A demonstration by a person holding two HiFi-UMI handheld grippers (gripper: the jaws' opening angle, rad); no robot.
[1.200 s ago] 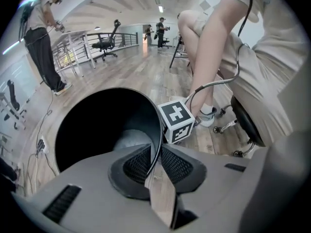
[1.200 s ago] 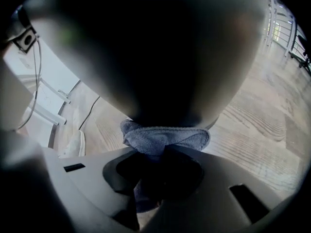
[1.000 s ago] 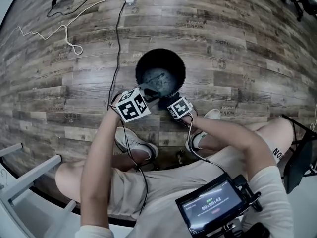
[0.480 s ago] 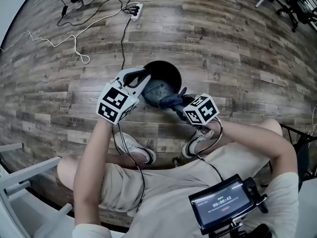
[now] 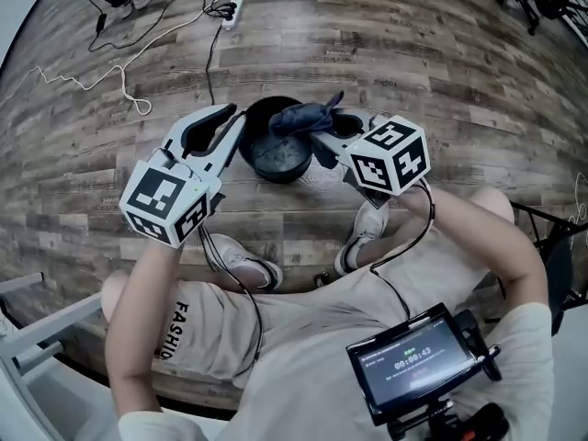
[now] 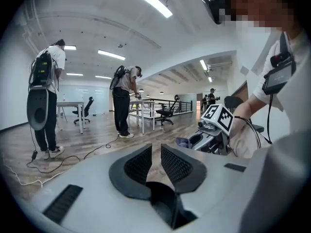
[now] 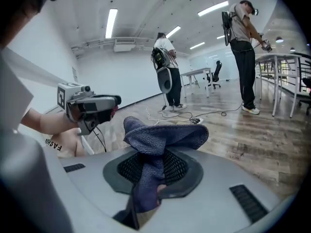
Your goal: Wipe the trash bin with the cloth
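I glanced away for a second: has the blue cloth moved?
Yes. The cloth rose from the near rim of the trash bin and now hangs over its far side, pinched in the jaws of the right gripper.

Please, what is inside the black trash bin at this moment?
Inside the trash bin only its dull grey bottom shows. The cloth, held in the right gripper, covers the far side of its opening.

Cloth clamped, bin on the floor.
Blue-grey knit cloth [image 7: 163, 137], bunched, is pinched between the right gripper [image 7: 154, 165] jaws, with a fold bulging past the tips. Black round trash bin [image 5: 274, 159] stands upright, mouth open, just left of those tips in the head view, below the cloth.
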